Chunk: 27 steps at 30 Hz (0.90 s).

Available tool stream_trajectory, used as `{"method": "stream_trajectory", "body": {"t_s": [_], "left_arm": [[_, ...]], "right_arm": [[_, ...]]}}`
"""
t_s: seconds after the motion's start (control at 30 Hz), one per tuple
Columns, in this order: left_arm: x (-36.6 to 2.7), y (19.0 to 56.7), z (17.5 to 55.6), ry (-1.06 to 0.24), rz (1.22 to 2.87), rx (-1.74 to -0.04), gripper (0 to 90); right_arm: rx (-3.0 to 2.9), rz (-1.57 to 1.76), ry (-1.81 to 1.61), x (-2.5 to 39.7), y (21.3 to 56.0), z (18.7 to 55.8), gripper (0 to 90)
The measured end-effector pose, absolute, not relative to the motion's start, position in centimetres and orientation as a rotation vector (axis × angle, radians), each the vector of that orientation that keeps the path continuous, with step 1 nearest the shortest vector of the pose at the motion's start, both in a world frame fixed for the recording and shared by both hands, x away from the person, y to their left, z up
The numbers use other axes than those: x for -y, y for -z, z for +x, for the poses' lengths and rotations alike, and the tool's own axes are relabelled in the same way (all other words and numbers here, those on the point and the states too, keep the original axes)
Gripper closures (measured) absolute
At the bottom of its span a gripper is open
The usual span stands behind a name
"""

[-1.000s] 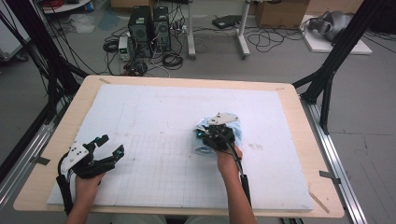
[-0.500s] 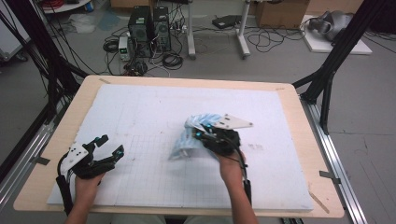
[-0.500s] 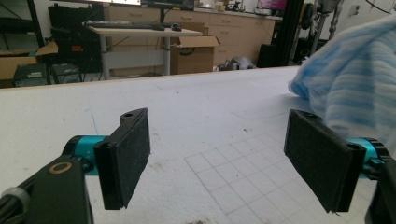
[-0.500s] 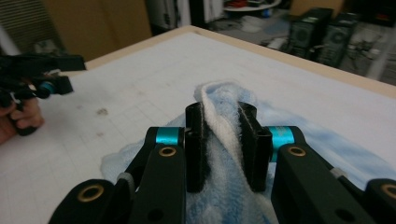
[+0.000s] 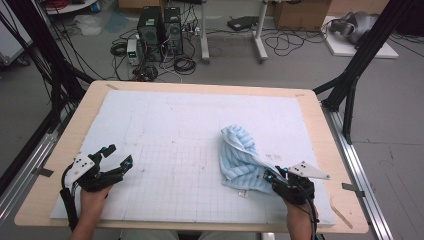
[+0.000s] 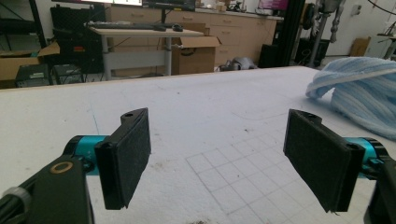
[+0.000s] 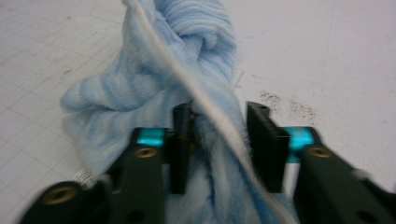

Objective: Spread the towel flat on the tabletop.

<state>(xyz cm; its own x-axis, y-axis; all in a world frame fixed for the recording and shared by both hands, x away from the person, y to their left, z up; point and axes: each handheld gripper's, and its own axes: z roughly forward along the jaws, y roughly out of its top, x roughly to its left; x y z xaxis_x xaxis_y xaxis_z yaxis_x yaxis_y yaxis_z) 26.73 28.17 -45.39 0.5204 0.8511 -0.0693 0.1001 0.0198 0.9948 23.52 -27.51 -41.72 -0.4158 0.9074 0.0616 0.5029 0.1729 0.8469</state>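
Observation:
A light blue striped cloth (image 5: pixel 240 160) lies bunched on the white mat (image 5: pixel 175 125), right of the middle. It also shows at the right edge of the left gripper view (image 6: pixel 359 93). My right gripper (image 5: pixel 270 176) is at the cloth's near right corner, low over the mat. Its jaws are shut on a thick fold of the cloth (image 7: pixel 187 60), and a white hem runs taut between them. My left gripper (image 5: pixel 118 154) rests near the front left of the mat, far from the cloth. It is wide open (image 6: pixel 217 158) with nothing between the jaws.
The mat has a printed grid over its near half and sits on a wooden tabletop (image 5: pixel 80 125). Black frame legs (image 5: pixel 350 85) stand at the table's sides. Computers (image 5: pixel 160 27) and cables lie on the floor beyond the far edge.
My right gripper has pulled the cloth from the middle of the mat toward the front right and lowered it. The left gripper has stayed put.

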Motion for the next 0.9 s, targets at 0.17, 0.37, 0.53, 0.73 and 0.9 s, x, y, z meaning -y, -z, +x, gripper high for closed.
{"method": "stream_trajectory", "body": {"t_s": [0.17,0.37,0.53,0.73,0.9], "left_arm": [[-28.2,45.4,26.7,-0.72,1.454,-0.876,23.4],[-28.2,45.4,26.7,-0.72,1.458,-0.87,23.4],[-28.2,45.4,26.7,-0.717,1.448,-0.872,23.4],[-28.2,45.4,26.7,-0.719,1.446,-0.867,23.4],[-28.3,45.4,26.7,-0.713,1.447,-0.875,23.4]], "right_arm": [[-1.902,1.207,-1.337,26.8,39.6,24.0,27.1],[-1.984,1.088,-1.365,21.8,37.7,28.2,18.3],[-2.132,1.044,-1.114,16.4,38.0,32.9,17.7],[-2.244,1.104,-0.762,13.3,40.5,36.5,24.5],[-2.344,1.1,-0.792,13.3,41.3,36.8,66.9]]}}
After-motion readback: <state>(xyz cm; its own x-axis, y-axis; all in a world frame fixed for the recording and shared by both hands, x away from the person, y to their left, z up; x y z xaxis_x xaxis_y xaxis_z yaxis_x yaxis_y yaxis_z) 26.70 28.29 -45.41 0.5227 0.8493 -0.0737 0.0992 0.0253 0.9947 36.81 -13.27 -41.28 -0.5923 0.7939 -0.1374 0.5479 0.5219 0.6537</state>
